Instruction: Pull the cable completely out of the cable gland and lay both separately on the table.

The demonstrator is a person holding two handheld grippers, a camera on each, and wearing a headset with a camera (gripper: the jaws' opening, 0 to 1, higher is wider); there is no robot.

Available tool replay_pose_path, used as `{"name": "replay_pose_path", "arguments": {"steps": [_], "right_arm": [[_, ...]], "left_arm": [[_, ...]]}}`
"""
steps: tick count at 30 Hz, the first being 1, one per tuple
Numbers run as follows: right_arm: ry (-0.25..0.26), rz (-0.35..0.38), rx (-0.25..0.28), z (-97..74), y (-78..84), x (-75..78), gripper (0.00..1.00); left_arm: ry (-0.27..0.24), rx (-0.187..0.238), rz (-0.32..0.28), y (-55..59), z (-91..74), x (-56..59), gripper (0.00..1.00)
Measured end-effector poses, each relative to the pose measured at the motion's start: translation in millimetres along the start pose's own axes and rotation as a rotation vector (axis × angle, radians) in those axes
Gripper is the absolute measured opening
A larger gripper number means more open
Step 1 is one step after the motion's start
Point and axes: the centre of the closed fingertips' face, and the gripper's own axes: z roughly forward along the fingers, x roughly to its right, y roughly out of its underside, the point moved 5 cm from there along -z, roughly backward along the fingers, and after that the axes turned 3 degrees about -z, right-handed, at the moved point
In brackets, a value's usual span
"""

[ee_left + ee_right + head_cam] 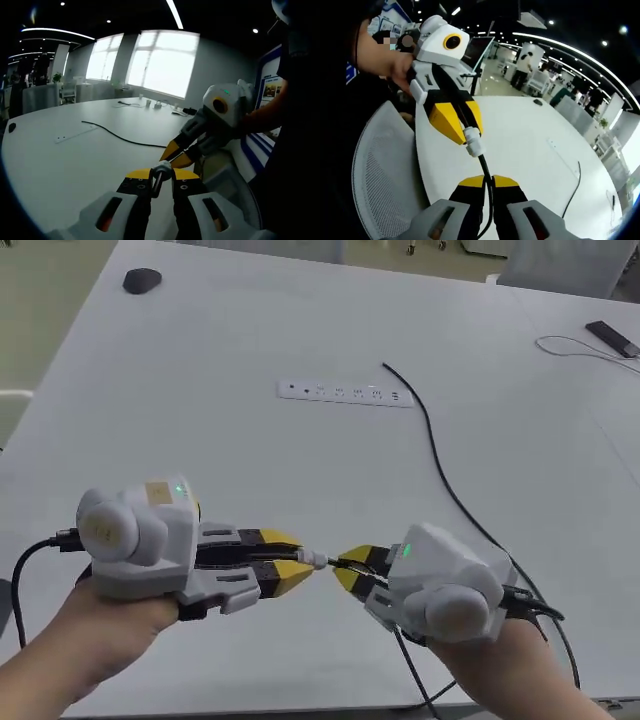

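— Progress?
— The left gripper pinches the gland in its fingers; the right gripper pinches the cable just beyond. Cable not yet out; neither lies on the tabletop.

This is an open-plan office. A big white meeting table carries a power strip and a computer mouse, and a white mesh chair stands at its edge. Tall windows line one wall, light strips curve across the dark ceiling, and people stand among more furniture farther off.
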Motion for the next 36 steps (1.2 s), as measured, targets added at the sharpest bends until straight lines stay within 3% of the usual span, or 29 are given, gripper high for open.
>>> {"name": "replay_pose_path", "arguments": {"steps": [9,14,18,28,36], "right_arm": [[0.013,0.236,-0.019,-5.1,33.1,10.8,0.00],[0.020,0.287,-0.019,-8.3,44.1,14.9,0.00],[0.027,0.301,-0.021,-10.5,53.2,17.7,0.00],[-0.010,0.301,-0.009,-12.7,65.1,19.2,0.00],[-0.039,0.293,-0.008,-9.7,66.4,25.1,0.00]], "left_arm": [[-0.016,0.014,-0.013,-1.7,0.2,-0.9,0.15],[-0.024,0.021,-0.018,-2.8,2.0,-2.1,0.15],[-0.038,0.027,-0.021,-4.2,3.4,-4.1,0.15],[-0.111,0.038,-0.046,-5.2,1.8,-11.0,0.15],[-0.119,0.017,-0.058,-0.8,8.3,-8.9,0.15]]}}
